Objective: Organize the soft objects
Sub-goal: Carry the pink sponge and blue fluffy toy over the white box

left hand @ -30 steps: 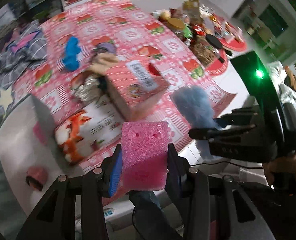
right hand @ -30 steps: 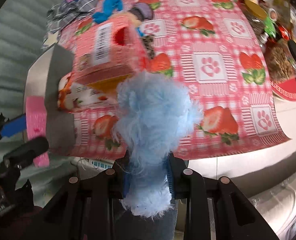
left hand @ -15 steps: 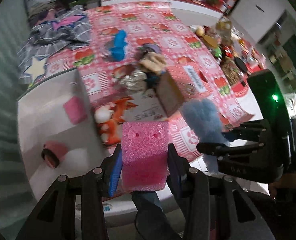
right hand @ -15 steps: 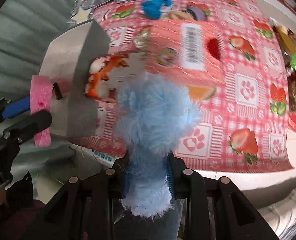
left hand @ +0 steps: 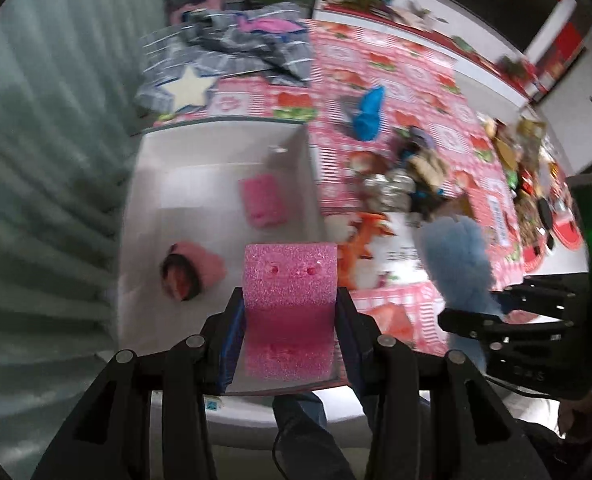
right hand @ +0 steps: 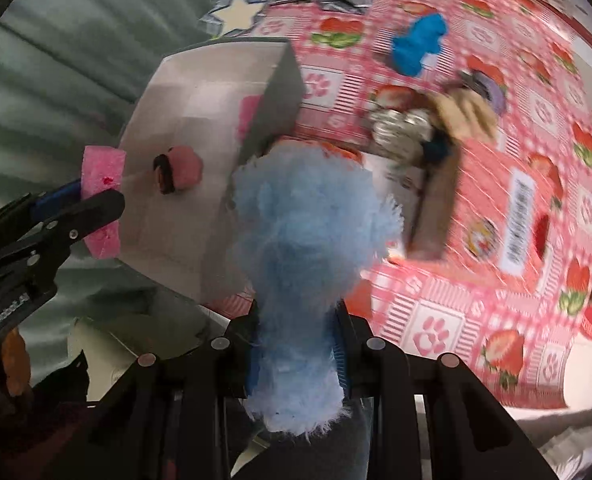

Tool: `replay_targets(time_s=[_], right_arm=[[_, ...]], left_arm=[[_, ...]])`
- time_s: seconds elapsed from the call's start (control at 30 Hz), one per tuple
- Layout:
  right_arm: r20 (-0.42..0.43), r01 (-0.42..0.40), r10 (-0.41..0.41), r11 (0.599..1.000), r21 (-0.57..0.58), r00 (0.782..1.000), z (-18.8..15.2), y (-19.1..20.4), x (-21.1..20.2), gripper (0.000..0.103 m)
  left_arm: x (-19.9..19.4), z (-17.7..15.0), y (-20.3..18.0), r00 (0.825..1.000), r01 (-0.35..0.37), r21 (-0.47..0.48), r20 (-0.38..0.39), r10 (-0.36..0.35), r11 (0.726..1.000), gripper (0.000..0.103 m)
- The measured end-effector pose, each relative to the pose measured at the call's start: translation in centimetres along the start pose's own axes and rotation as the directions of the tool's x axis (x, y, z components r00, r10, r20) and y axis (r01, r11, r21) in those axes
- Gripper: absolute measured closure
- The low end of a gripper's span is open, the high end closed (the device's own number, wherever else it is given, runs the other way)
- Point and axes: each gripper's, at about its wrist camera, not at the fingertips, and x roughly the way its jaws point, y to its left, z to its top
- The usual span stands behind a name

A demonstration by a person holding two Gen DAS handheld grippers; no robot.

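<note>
My left gripper (left hand: 290, 322) is shut on a pink foam block (left hand: 290, 300) and holds it above the near edge of a white open box (left hand: 148, 216). The box holds a pink sponge (left hand: 263, 200) and a pink rolled soft item (left hand: 190, 270). My right gripper (right hand: 297, 344) is shut on a fluffy light-blue soft toy (right hand: 307, 232), to the right of the box over the table's front edge. The blue toy (left hand: 457, 256) and the right gripper (left hand: 507, 312) show in the left wrist view. The left gripper (right hand: 76, 208) with the foam block (right hand: 102, 168) shows in the right wrist view.
A pink strawberry-print tablecloth (right hand: 475, 320) covers the table. On it lie a blue soft toy (right hand: 417, 46), a heap of small items (right hand: 427, 128), a pink carton (right hand: 515, 196) and a fox-print package (left hand: 369, 236). A plaid cloth with a star (left hand: 224, 60) lies behind the box. Clutter lines the right edge (left hand: 531, 184).
Both grippers have swung left with their loads. The white box has come to the centre of the left view and the foam block now hangs over its near edge.
</note>
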Motion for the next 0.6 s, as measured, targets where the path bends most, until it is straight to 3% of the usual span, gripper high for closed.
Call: replay_targets(time_s=[0.27, 0.6], right_arm=[[-0.026, -0.045, 0.042, 0.995, -0.089, 0.999, 2.3, 4.4, 1.0, 0.072], [-0.066, -0.073, 0.061, 0.980, -0.184, 0.996, 4.3, 9.6, 2.7, 0.072]], left_arm=[[-0.1, -1.2, 5.6, 0.998, -0.062, -0.120, 0.003, 0.063, 0.991, 0.057], [1.1, -2.9, 8.0, 0.995, -0.096, -0.142, -0.044, 0.090, 0.985, 0.057]])
